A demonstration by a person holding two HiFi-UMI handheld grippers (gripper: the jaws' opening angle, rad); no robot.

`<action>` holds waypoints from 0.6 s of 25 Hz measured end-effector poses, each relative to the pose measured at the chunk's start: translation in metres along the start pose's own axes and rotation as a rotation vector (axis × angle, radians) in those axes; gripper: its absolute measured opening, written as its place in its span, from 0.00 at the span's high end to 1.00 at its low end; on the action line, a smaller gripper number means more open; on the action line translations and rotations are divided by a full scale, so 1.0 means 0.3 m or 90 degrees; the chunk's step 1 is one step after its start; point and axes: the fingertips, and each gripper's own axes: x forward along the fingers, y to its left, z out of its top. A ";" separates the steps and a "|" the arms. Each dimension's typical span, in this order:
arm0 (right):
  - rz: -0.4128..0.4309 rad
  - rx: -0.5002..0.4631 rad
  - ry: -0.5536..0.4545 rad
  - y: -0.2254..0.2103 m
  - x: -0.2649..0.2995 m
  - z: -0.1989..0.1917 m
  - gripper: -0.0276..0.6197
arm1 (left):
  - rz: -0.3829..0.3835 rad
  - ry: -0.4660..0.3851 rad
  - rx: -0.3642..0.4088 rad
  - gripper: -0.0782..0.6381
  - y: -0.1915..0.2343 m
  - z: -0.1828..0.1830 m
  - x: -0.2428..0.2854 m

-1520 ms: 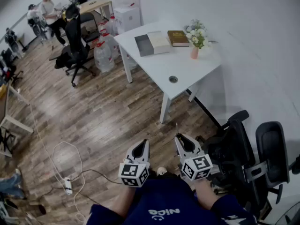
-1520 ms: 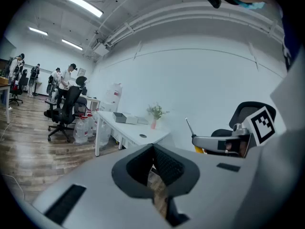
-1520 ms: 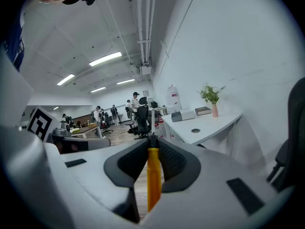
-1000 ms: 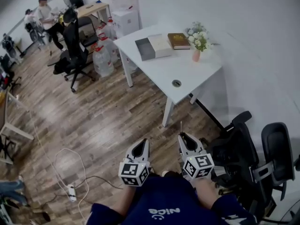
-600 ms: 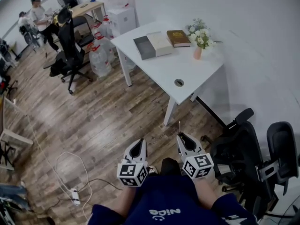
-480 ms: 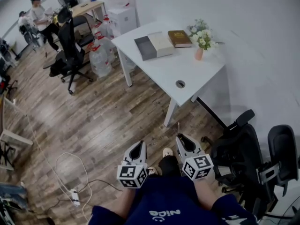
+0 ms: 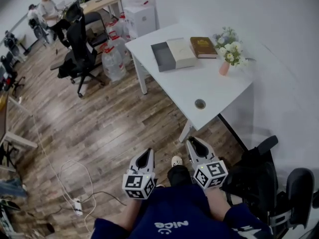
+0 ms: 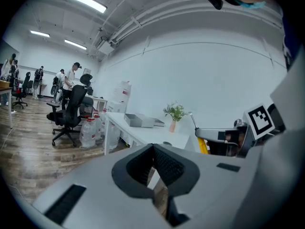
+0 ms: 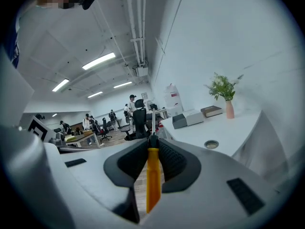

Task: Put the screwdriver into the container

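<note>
My right gripper is shut on a screwdriver with a yellow handle; its thin metal shaft sticks out forward past the fingertips. From the left gripper view the same screwdriver shows at the right. My left gripper is held beside it, jaws together with nothing between them. The container, an open grey box, sits on the far part of a white table, well ahead of both grippers. It also shows small in the right gripper view, container.
A white box, a brown book and a vase of flowers share the table, which has a round cable hole. Black office chairs stand right; water bottles, another chair and floor cables left.
Both grippers have moved forward together, and the table now lies closer and larger in the head view. The right gripper's hold on the screwdriver is unchanged.
</note>
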 end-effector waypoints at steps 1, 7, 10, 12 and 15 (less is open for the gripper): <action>0.005 -0.002 -0.006 -0.027 0.035 0.033 0.82 | 0.004 -0.003 0.002 0.87 0.005 0.023 0.037; 0.042 -0.015 -0.018 -0.175 0.241 0.199 0.82 | 0.029 -0.025 -0.002 0.87 0.024 0.147 0.243; 0.048 0.009 -0.016 -0.258 0.316 0.229 0.82 | 0.040 -0.024 -0.004 0.87 0.025 0.167 0.334; 0.052 0.007 -0.014 -0.306 0.356 0.247 0.82 | 0.046 -0.025 -0.009 0.87 0.024 0.174 0.392; 0.052 -0.003 -0.019 -0.371 0.394 0.281 0.82 | 0.042 -0.029 -0.009 0.87 0.007 0.187 0.471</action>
